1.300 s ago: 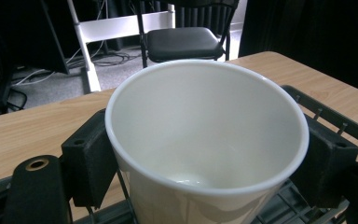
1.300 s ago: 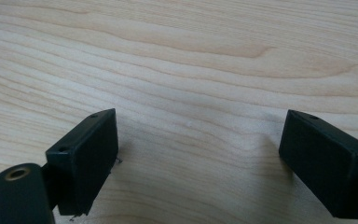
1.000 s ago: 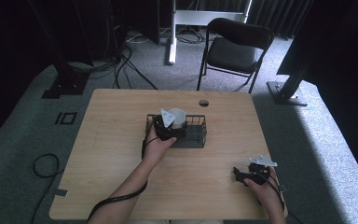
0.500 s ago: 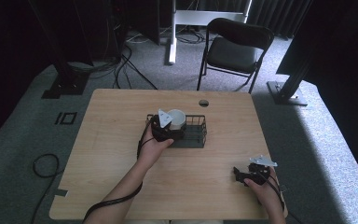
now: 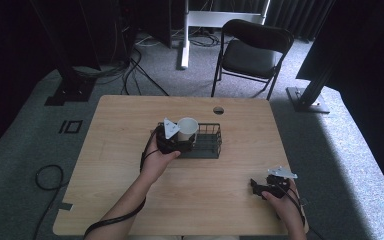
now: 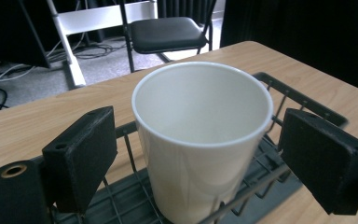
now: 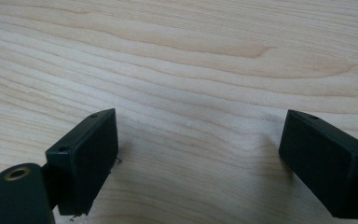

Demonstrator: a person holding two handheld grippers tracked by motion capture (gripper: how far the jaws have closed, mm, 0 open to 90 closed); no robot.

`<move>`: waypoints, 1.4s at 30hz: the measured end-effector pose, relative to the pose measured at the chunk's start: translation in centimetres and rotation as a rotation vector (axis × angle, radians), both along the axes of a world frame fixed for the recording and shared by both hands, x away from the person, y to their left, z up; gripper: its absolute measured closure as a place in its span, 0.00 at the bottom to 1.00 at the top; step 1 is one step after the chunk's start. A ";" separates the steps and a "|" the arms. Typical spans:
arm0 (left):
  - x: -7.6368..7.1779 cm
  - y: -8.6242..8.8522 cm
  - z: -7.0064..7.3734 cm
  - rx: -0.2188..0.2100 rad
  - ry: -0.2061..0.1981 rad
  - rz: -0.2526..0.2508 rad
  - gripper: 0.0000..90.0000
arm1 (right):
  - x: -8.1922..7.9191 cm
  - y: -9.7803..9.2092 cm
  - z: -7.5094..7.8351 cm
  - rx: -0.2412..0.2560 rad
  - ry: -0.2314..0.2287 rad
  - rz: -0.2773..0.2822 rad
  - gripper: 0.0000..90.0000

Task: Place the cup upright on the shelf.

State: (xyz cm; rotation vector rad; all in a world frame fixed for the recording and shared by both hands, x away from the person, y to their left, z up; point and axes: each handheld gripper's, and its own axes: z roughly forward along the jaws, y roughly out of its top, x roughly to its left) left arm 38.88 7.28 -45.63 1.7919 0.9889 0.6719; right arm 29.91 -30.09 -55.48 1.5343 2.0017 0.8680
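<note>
A white paper cup (image 5: 188, 128) stands upright in the left end of a black wire basket (image 5: 207, 147) near the middle of the wooden table (image 5: 120, 150). My left gripper (image 5: 182, 141) is at that end of the basket. In the left gripper view the empty cup (image 6: 200, 140) sits between the two open jaws, with a small gap on each side, and the basket's rim (image 6: 303, 95) runs behind it. My right gripper (image 5: 256, 186) rests low at the table's front right, pointing left. Its jaws (image 7: 198, 144) stand wide open over bare wood with nothing between them.
A round cable hole (image 5: 218, 110) lies in the table behind the basket. A black folding chair (image 5: 252, 52) and a white desk frame (image 5: 185, 35) stand beyond the far edge. Cables (image 5: 47, 177) lie on the grey carpet at the left.
</note>
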 end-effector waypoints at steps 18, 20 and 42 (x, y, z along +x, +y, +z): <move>-2.4 3.3 1.3 -0.014 -0.014 -0.019 0.14 | 0.0 0.0 0.0 0.000 0.000 0.000 0.13; -2.7 3.8 1.3 -0.010 -0.017 -0.020 0.14 | 0.0 0.0 0.0 -0.001 0.000 0.000 0.13; -5.0 9.4 -0.9 -0.005 0.018 0.025 0.14 | 0.0 0.0 0.0 0.000 0.001 0.000 0.13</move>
